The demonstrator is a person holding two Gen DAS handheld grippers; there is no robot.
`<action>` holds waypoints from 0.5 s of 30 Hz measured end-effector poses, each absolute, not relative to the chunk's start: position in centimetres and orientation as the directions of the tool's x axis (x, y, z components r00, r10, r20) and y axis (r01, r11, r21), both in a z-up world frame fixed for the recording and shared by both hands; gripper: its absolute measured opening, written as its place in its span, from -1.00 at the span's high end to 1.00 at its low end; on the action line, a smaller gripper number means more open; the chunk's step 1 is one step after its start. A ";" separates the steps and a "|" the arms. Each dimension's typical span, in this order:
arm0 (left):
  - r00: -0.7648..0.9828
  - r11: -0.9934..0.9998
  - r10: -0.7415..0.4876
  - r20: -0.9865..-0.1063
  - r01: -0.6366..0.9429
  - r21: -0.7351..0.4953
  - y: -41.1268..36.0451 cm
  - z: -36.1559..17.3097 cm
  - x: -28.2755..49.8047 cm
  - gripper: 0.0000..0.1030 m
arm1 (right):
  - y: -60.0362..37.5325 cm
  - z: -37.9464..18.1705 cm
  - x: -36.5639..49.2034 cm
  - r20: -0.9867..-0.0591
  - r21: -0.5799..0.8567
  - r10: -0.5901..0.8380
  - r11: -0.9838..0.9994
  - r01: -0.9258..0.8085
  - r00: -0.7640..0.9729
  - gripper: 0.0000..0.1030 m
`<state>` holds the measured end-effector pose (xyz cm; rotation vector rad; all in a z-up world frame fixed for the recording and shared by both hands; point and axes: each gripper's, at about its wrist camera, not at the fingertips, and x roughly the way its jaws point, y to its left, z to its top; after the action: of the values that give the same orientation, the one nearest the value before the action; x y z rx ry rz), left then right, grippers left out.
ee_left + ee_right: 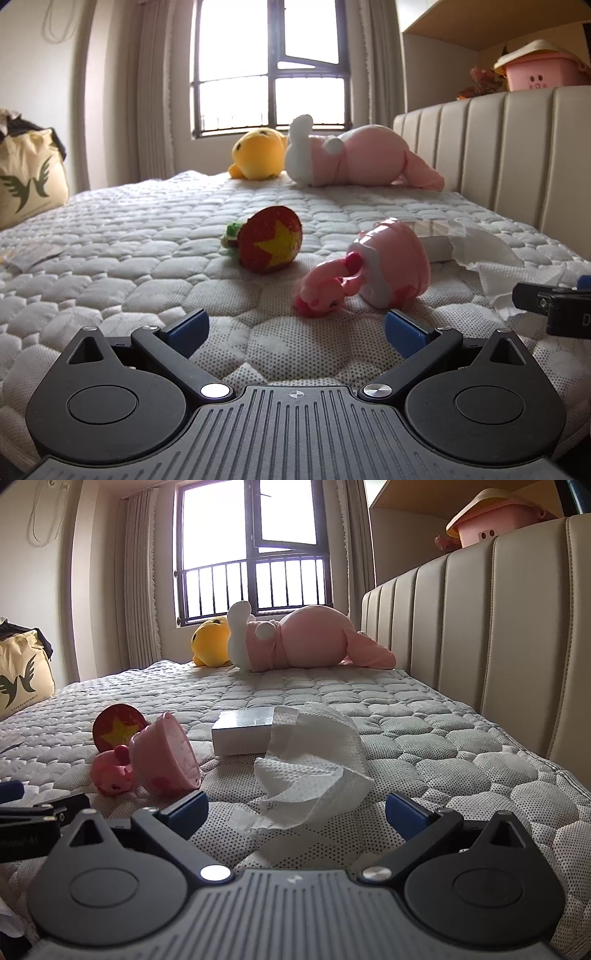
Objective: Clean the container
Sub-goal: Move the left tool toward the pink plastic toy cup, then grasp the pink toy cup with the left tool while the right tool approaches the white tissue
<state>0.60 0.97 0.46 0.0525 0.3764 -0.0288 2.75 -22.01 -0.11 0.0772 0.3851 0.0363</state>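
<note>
Both jaws spread and empty: left gripper (297,330) faces the tipped pink plastic cup-shaped container (388,264) at one o'clock, apparently nearer it, while right gripper (295,808) faces the crumpled white tissue (314,771) at twelve.

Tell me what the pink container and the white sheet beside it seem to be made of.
Pink container: probably glossy moulded plastic; smooth, rigid rim with soft highlights. White sheet: likely paper tissue; thin, matte, embossed dots, crumpled folds holding their shape.
</note>
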 end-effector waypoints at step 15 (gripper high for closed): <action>0.910 0.978 -0.205 -0.360 0.203 -0.043 3.4 2.7 8.7 -1.00 | -23.9 2.2 7.8 -0.383 -0.095 -0.103 0.993 0.071 0.918 -1.00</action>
<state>8.70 3.41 2.69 -0.0050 0.3713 -0.2103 7.79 -23.88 2.25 -0.0800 0.3980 -0.0895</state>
